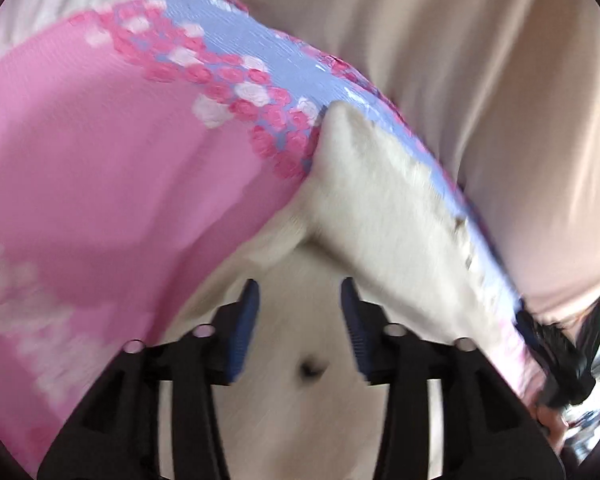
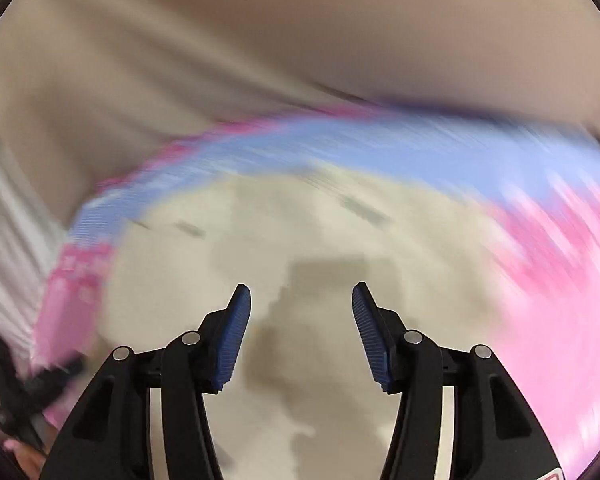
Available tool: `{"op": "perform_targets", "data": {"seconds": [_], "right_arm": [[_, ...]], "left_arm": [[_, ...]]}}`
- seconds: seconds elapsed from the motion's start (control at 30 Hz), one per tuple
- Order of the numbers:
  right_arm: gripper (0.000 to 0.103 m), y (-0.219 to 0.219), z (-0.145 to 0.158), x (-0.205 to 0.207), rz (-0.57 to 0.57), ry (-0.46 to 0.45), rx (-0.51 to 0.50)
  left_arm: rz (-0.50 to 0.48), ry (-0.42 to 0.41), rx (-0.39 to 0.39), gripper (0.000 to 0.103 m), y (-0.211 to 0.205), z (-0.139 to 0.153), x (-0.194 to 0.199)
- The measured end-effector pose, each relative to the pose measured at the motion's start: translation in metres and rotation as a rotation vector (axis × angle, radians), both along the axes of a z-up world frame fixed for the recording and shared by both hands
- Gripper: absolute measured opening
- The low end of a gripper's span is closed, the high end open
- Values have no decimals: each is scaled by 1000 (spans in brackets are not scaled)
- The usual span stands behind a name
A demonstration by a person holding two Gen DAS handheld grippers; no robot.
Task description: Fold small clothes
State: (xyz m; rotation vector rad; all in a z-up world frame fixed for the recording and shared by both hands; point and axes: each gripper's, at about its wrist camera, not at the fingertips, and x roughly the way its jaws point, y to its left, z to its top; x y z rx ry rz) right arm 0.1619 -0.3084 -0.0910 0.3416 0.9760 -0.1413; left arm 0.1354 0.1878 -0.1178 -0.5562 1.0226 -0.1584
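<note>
- In the left wrist view, the garment (image 1: 100,184) fills the left half of the picture: plain pink cloth on the near left, then a band of pink and white roses, then a pale blue ribbed strip running to the far centre.
- Just right of the rose band, its cream inner side (image 1: 380,208) is turned up in a fold that slopes down towards the near right.
- The left gripper (image 1: 300,320) has its blue pads (image 1: 246,328) set apart, with nothing pinched between them; cream cloth bearing a small dark spot (image 1: 310,368) lies just beyond the gap.
- Beige bedding (image 1: 480,60) covers the far right, and at the near right edge this view alone catches the right gripper (image 1: 556,352), dark and blurred, against the garment's hem; I cannot tell from here how its jaws stand.
- The right wrist view is heavily smeared: the other gripper appears as a dark blurred form at the near left edge.
- Here the garment arcs as a blue and pink stripe from left to far right, over a cream expanse.
- The right gripper's pads (image 2: 370,336) stand wide, holding nothing.
</note>
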Motion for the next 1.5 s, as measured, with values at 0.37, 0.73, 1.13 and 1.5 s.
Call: {"op": "perform_targets", "data": {"seconds": [0.37,0.73,1.13,1.5], "right_arm": [[52,-67,-68,-270,-314,259,269],[62,-7,-81,-271,-175,198,323],[17,-5,-83,-264,-135,192,333],[22,-11,-94,-261,-186,181,446]], "left_arm": [[34,255,72,49,34,-21,-135],[13,250,-9,70,37,-22,-153],[-19,266,-57,23,34,-26,-150],[32,235,-209,39,43,-33,-149]]}}
